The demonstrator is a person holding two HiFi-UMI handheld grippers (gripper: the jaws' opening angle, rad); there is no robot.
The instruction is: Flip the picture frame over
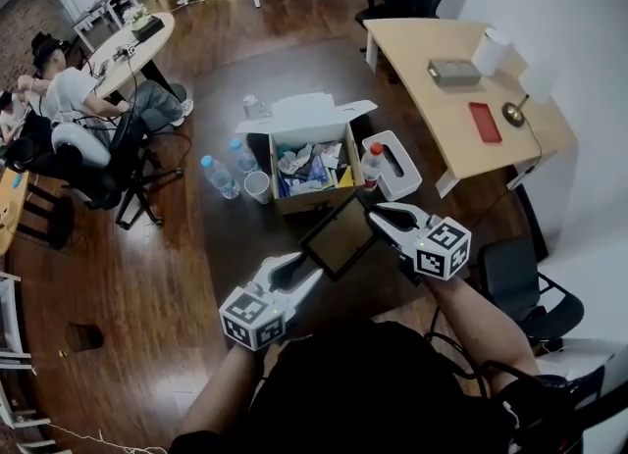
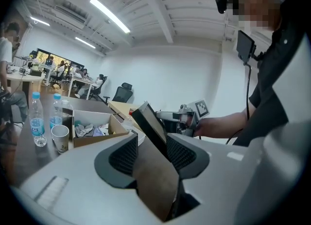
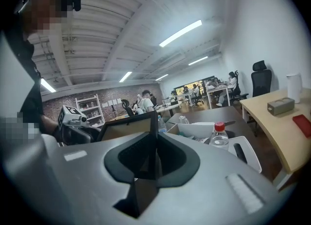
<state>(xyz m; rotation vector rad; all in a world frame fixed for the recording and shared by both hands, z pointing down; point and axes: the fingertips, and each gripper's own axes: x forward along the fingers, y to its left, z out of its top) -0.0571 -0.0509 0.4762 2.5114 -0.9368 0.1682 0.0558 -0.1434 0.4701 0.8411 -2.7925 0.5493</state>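
My left gripper (image 2: 151,141) has its jaws spread wide. The lower edge of the picture frame (image 2: 153,124) passes slantwise between the pads, leaning toward one of them without being squeezed. My right gripper (image 3: 156,139) has its jaws closed on the opposite edge of the frame, so that pinch alone appears to carry it. In the head view the frame (image 1: 339,236) hangs in the air, tilted, between the left gripper (image 1: 306,268) and the right gripper (image 1: 378,219), its dark face toward the camera. I judge the flip to be only partly done. The main risk is that a single narrow grip on one edge lets the frame swing or slide out. It would then drop onto the dark brown table (image 1: 245,246) below, or into the open cardboard box (image 1: 314,163) just beyond. The left jaws could also knock the frame askew if they close off-centre. Beside the box stand two water bottles (image 1: 218,176), a paper cup (image 1: 257,185) and a white tray (image 1: 392,166). Farther out are a pale wooden desk (image 1: 442,109), office chairs and a seated person (image 1: 69,89).
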